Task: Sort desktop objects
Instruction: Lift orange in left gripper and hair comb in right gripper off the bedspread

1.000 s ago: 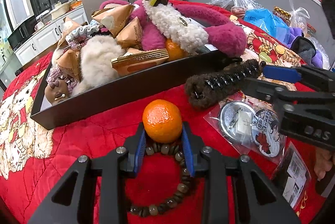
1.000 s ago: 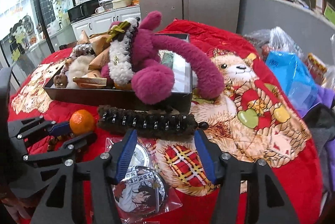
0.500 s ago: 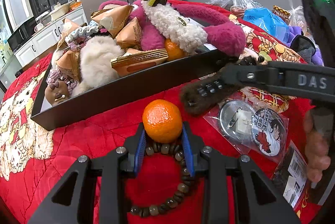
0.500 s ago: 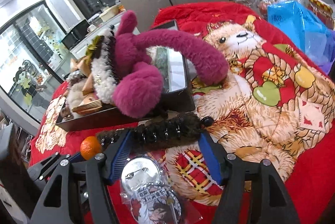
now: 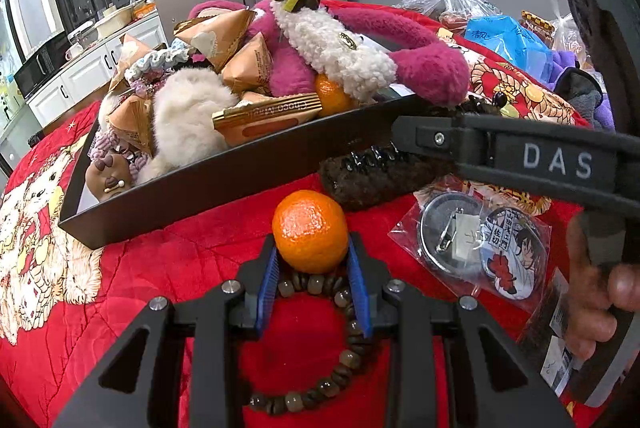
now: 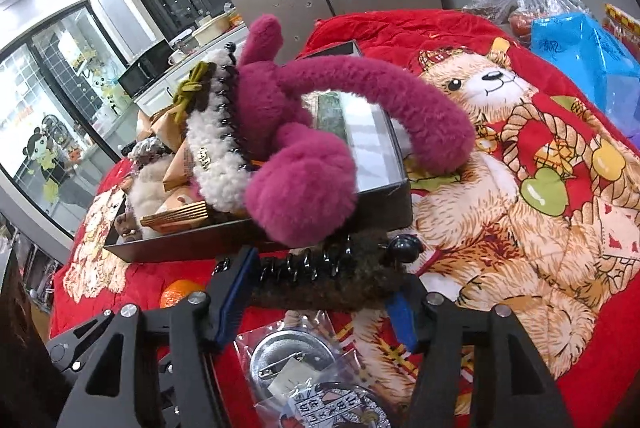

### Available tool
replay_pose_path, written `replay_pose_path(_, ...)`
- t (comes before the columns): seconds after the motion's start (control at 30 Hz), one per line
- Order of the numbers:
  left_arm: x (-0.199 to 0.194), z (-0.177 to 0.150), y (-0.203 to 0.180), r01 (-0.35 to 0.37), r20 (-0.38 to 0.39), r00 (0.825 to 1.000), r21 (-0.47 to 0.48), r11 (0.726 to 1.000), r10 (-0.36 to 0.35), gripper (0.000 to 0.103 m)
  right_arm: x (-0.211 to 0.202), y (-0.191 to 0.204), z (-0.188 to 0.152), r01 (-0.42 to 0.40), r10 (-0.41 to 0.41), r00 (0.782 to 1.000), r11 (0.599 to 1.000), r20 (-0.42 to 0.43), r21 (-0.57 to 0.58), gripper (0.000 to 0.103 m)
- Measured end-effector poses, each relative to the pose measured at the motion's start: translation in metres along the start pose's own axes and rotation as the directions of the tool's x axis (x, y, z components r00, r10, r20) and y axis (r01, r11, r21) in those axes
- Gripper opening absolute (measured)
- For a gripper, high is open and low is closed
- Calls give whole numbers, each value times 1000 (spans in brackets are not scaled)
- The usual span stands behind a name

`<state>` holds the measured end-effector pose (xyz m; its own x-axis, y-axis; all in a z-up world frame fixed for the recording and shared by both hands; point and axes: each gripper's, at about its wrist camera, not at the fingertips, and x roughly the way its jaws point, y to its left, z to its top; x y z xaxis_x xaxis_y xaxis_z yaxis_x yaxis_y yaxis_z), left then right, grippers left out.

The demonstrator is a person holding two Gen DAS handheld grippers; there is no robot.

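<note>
Fingers of the left gripper (image 5: 311,260) pinch the orange (image 5: 309,230), the right gripper (image 6: 316,292) brackets the furry clip (image 6: 332,280) beside the tray (image 5: 208,183) edge without clearly clamping, so fur could slip.

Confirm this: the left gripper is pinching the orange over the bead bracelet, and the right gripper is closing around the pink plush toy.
One thing is wrong. The right gripper straddles the brown furry hair claw lying in front of the black tray, not the pink plush toy, as the right wrist view shows. The left gripper does pinch the orange over the bead bracelet.
</note>
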<state>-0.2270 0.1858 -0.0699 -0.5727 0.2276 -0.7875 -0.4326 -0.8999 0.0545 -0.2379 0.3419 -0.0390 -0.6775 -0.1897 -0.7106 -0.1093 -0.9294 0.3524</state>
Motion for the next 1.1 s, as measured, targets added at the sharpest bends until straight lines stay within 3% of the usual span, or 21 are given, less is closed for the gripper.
replay_pose_path(0.23,0,0,0,-1,-1,1000,-2,1000,1,33,-9,13,-3,52,-51,998,996,28,-69,58)
replay_pose_path(0.27,-1,0,0,1,-2,1000,-5,1000,-1,33,-12,15,-3,63,-60,998,995,34,-80,52)
replay_pose_path(0.53,-12,-2,0,2,6,1000,-15,1000,-2,33,-27,31,-11,123,-114,991,981,71,-148,52)
replay_pose_path(1.1,-88,12,20,-11,120,993,-84,996,21,33,-79,81,-2,185,-148,974,956,173,-226,52)
